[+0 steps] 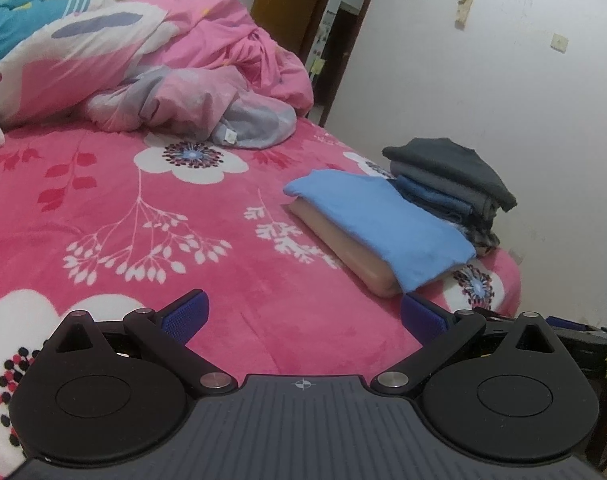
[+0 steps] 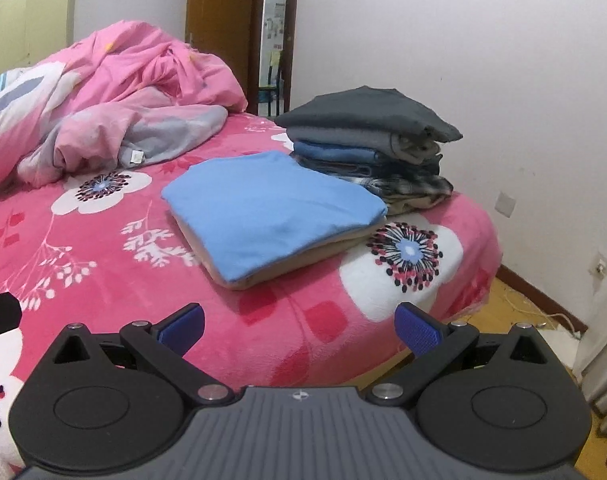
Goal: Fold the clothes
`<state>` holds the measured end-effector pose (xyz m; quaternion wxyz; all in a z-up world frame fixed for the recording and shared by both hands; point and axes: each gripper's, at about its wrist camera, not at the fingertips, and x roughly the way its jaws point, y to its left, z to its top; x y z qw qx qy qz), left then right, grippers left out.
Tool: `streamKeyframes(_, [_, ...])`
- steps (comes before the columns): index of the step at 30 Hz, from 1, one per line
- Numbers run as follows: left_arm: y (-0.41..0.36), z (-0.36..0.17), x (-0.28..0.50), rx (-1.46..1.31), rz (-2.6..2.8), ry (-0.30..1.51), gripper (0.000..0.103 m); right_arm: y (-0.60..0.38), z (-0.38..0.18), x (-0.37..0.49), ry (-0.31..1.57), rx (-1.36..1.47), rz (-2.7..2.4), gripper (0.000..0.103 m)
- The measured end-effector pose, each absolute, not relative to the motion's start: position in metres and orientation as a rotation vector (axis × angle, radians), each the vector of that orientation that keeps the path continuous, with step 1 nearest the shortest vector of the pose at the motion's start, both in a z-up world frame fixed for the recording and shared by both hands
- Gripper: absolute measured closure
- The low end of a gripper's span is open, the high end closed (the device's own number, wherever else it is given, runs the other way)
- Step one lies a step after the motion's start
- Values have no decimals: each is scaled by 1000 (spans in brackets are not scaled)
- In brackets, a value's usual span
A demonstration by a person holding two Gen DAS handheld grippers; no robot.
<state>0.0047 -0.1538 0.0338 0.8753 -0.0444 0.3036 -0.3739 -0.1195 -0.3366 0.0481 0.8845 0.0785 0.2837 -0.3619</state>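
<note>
A folded light-blue garment lies on top of a folded tan one, on the pink flowered bedspread. Behind them stands a stack of folded dark clothes, topped by a dark grey piece. My left gripper is open and holds nothing; it hovers over the bedspread in front of the blue garment. My right gripper is open too, empty, just short of the bed's front edge with the blue garment ahead.
A crumpled pink and grey duvet fills the back of the bed. A white wall runs along the right. An open doorway is behind the bed. Wooden floor with a white cable lies right of the bed.
</note>
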Motion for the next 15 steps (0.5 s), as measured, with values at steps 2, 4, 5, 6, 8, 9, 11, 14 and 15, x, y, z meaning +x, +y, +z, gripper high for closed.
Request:
streamKeyframes(2, [-153,35,5,-87,-767,634,0,-335,50,-118,590,161,-751,0])
streamKeyframes(4, [-153,36,5,-79,-755,634,0,-338,53,-120,582,181,-750,0])
streamKeyframes(5, [-153,36,6,-76,-753,636,0,-339,54,-122,576,194,-751,0])
streamKeyframes(6, [-154,36,6,-72,-751,637,0,-341,55,-123,570,209,-752,0])
streamKeyframes(8, [-154,35,6,-64,-747,641,0,-345,57,-126,561,233,-757,0])
streamKeyframes(9, [-155,35,7,-61,-745,643,0,-346,57,-127,559,241,-762,0])
streamKeyframes(11, [-156,35,7,-53,-741,647,0,-348,57,-128,560,248,-764,0])
streamKeyframes(14, [-157,34,8,-42,-735,652,0,-350,56,-127,562,256,-771,0])
streamKeyframes(15, [-157,34,8,-39,-733,654,0,-350,56,-127,561,259,-773,0])
